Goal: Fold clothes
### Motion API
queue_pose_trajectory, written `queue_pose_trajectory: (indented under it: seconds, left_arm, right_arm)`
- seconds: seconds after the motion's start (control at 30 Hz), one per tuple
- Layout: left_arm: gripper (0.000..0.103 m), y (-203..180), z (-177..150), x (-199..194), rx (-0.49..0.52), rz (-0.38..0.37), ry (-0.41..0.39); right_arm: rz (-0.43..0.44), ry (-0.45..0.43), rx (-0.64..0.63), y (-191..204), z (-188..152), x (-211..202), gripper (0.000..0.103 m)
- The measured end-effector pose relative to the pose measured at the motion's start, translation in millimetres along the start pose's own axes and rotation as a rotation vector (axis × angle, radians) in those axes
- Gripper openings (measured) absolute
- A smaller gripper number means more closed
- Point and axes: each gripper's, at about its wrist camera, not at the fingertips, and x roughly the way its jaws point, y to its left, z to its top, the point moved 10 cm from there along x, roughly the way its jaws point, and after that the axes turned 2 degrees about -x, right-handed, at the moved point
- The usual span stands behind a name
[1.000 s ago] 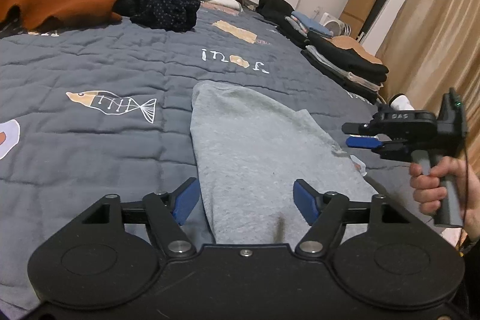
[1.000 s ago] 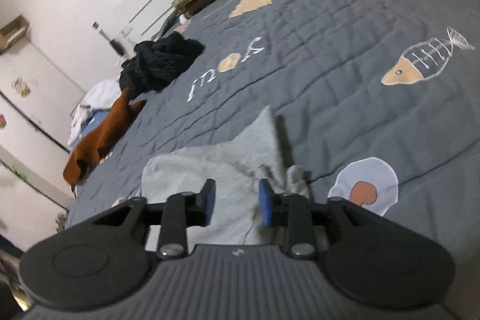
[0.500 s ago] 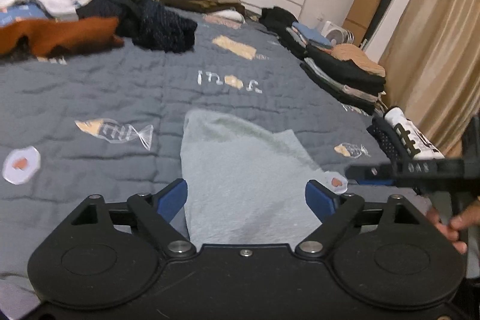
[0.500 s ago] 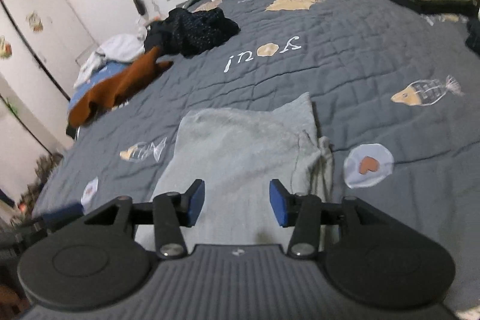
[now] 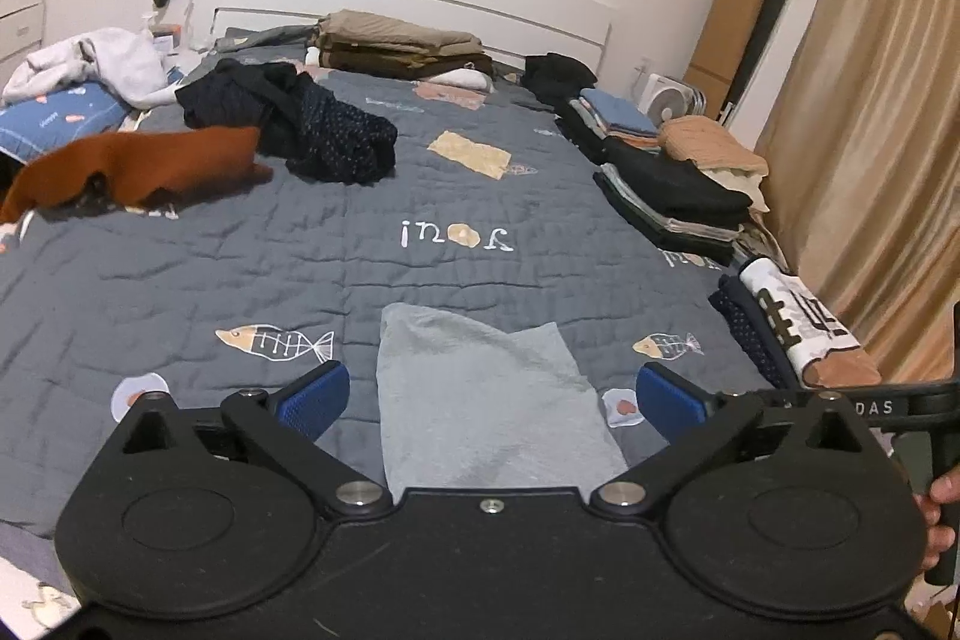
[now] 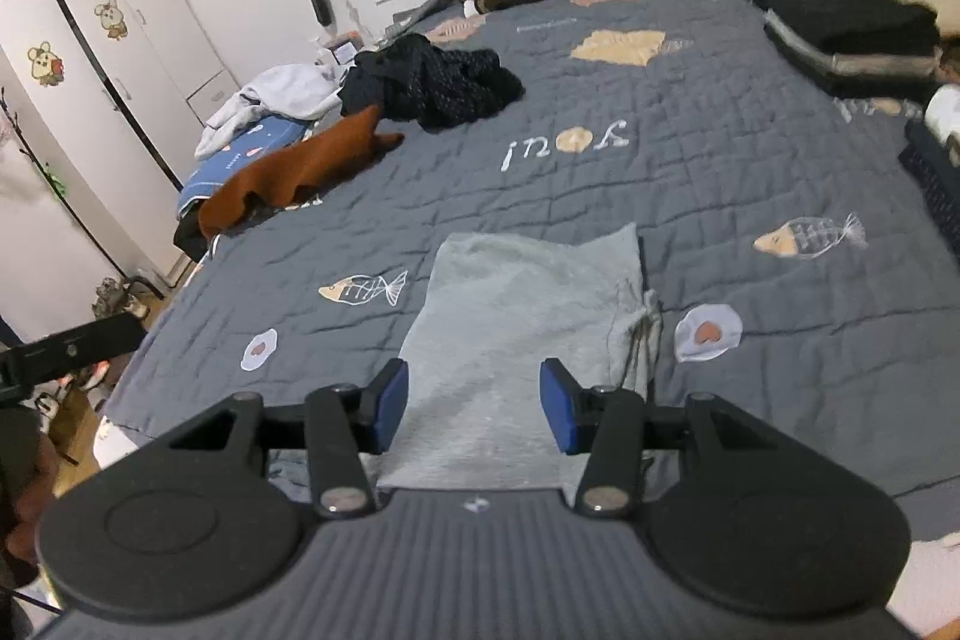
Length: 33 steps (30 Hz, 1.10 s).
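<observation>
Grey garment lies flat on bed, farther below than before; your left gripper jaws opening wider, right gripper jaws parted, both empty.

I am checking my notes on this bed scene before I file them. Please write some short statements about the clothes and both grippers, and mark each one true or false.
1. The grey garment lies flat on the quilt. True.
2. The left gripper is clamped on the grey garment. False: its jaws are opening wide and hold nothing.
3. The right gripper holds nothing. True.
4. The rust-brown garment sits on the folded stacks. False: it lies unfolded on the opposite side of the bed.
5. The dark heap of clothes is neatly folded. False: it is crumpled.
</observation>
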Motion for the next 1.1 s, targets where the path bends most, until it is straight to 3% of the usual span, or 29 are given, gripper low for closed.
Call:
queue_pose_trajectory:
  seconds: [0.17, 0.53, 0.87, 1.1]
  left_arm:
    - [0.103, -3, 11, -25, 0.027, 0.008, 0.001]
    - [0.103, -1, 11, -44, 0.105, 0.021, 0.036]
    - [0.103, -2, -1, -24, 0.171, -0.002, 0.063]
    - [0.103, 0, -5, -2, 0.214, 0.026, 0.061]
  right_arm:
    - [-0.027, -0.016, -0.033, 15, 7, -24, 0.048]
    - [-0.029, 0.05, -0.106, 46, 6, -47, 0.048]
    - [-0.058, 0.062, -0.074, 54, 1, -47, 0.048]
    - [-0.062, 0.058, -0.035, 56, -10, -42, 0.048]
